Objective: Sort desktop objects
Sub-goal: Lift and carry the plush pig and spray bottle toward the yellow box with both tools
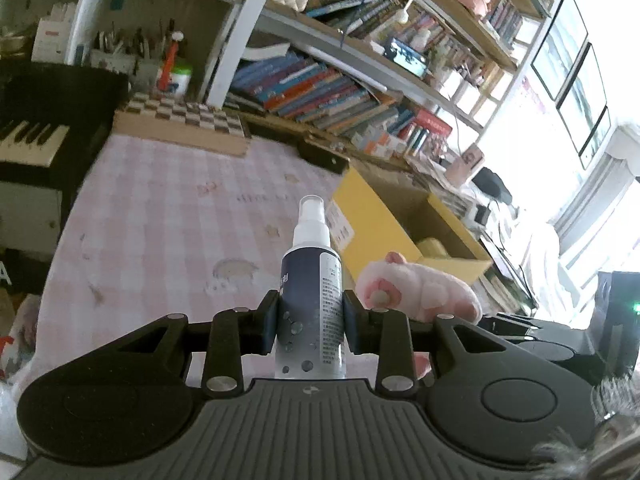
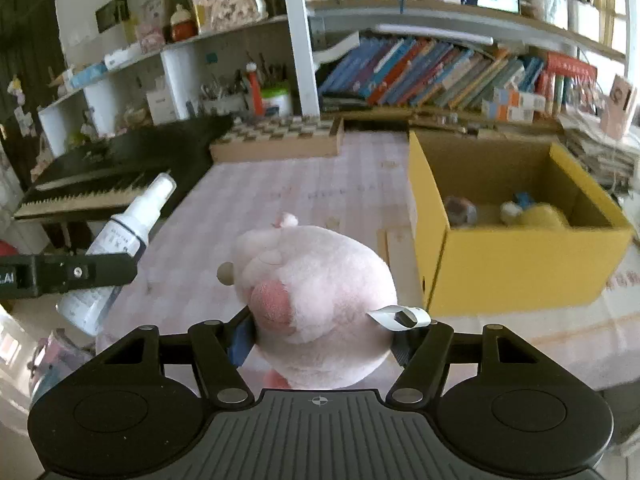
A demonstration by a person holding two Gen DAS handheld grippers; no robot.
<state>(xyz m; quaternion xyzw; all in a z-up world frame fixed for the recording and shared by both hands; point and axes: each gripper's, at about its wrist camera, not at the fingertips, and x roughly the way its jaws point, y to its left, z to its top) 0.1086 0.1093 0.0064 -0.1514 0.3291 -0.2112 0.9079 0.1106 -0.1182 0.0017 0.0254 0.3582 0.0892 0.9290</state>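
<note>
My left gripper [image 1: 311, 322] is shut on a dark spray bottle [image 1: 312, 280] with a white cap, held above the pink checked tablecloth [image 1: 180, 208]. The same bottle [image 2: 120, 240] and left gripper [image 2: 80, 274] show at the left of the right wrist view. My right gripper [image 2: 324, 334] is shut on a pink plush pig [image 2: 316, 300], also lifted; the pig shows in the left wrist view [image 1: 420, 288] just right of the bottle. An open yellow cardboard box [image 2: 520, 256] stands to the right with a few small items inside; it also shows in the left wrist view [image 1: 384, 216].
A checkered wooden box [image 2: 280, 140] lies at the table's back. A black keyboard piano [image 2: 100, 184] stands at the left. Bookshelves [image 2: 440, 72] crowded with books rise behind the table. A stack of papers [image 2: 600, 152] sits at the far right.
</note>
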